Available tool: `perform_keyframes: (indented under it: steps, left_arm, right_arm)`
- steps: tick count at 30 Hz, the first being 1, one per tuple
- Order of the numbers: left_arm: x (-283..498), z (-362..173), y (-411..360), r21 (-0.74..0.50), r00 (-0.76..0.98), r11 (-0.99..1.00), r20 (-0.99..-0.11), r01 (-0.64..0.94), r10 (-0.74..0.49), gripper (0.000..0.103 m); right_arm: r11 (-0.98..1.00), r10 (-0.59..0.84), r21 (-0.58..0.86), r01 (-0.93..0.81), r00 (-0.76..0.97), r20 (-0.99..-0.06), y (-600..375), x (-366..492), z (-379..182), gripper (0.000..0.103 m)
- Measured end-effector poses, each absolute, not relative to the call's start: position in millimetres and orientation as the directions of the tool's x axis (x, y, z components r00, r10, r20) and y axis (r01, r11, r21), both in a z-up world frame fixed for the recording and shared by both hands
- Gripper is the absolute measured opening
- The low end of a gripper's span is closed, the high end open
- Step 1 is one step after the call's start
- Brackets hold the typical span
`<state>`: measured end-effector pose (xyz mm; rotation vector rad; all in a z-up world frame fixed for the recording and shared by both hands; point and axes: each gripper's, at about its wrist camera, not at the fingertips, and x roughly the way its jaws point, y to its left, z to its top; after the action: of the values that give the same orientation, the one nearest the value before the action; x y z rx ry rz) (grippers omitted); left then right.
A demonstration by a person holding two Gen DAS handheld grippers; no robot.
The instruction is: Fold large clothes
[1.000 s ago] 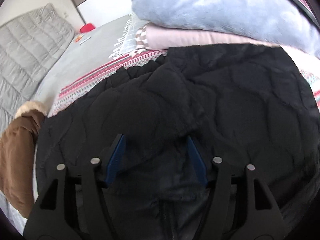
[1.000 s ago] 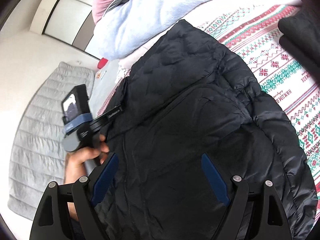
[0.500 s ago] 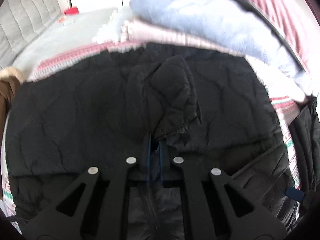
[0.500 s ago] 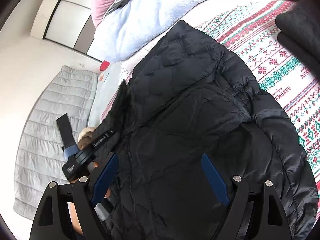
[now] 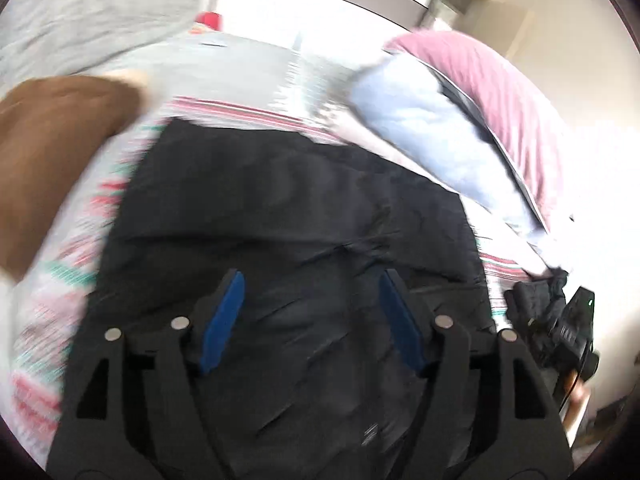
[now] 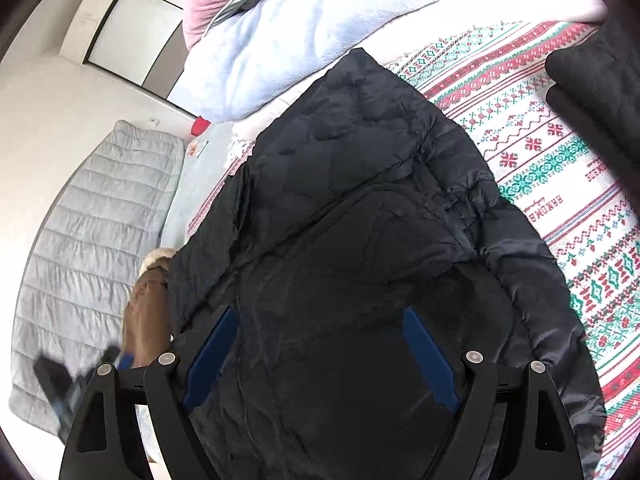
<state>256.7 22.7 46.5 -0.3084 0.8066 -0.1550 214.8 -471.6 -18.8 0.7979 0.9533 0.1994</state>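
A black quilted jacket (image 6: pixel 360 220) lies spread on a patterned red, green and white bedspread (image 6: pixel 552 152). It fills the middle of the left wrist view (image 5: pixel 280 208), which is blurred by motion. My left gripper (image 5: pixel 312 280) is open and empty, just above the jacket's lower part. My right gripper (image 6: pixel 316 320) is open and empty over the jacket's zipped front. The left gripper also shows blurred at the lower left of the right wrist view (image 6: pixel 64 384).
A light blue blanket (image 6: pixel 304 32) and a pink pillow (image 5: pixel 500 92) are piled at the bed's far side. A brown coat (image 5: pixel 52 152) lies left of the jacket. Another dark garment (image 6: pixel 600 80) lies at the right. A grey quilt (image 6: pixel 88 240) lies beyond the bed.
My left gripper shut on a jacket fold half a second ago, then let go, opened and swung quickly; the fold now lies flat. The right gripper stayed open and still.
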Motion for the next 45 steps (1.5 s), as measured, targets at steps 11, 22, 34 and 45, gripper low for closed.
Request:
perform_keyframes:
  steps: [11, 22, 34, 45]
  left_arm:
    - [182, 6, 139, -0.31, 0.732, 0.898, -0.681, -0.312, 0.019, 0.086]
    - [142, -41, 190, -0.339, 0.589, 0.882, -0.803, -0.327, -0.09, 0.089]
    - [96, -53, 207, -0.396, 0.571, 0.866, -0.804, -0.306, -0.166, 0.089]
    - [80, -64, 192, -0.475, 0.6, 0.855, -0.752, -0.206, -0.273, 0.089]
  right_arm:
    - [0.784, 0.41, 0.602, 0.152, 0.602, -0.685, -465, 182, 1, 0.086]
    - [0.952, 0.214, 0.303, 0.049, 0.602, -0.77, -472, 113, 17, 0.087]
    - [0.851, 0.304, 0.48, 0.214, 0.545, -0.782, -548, 39, -40, 0.087]
    - [0.775, 0.35, 0.566, 0.282, 0.554, -0.755, -561, 16, -64, 0.078]
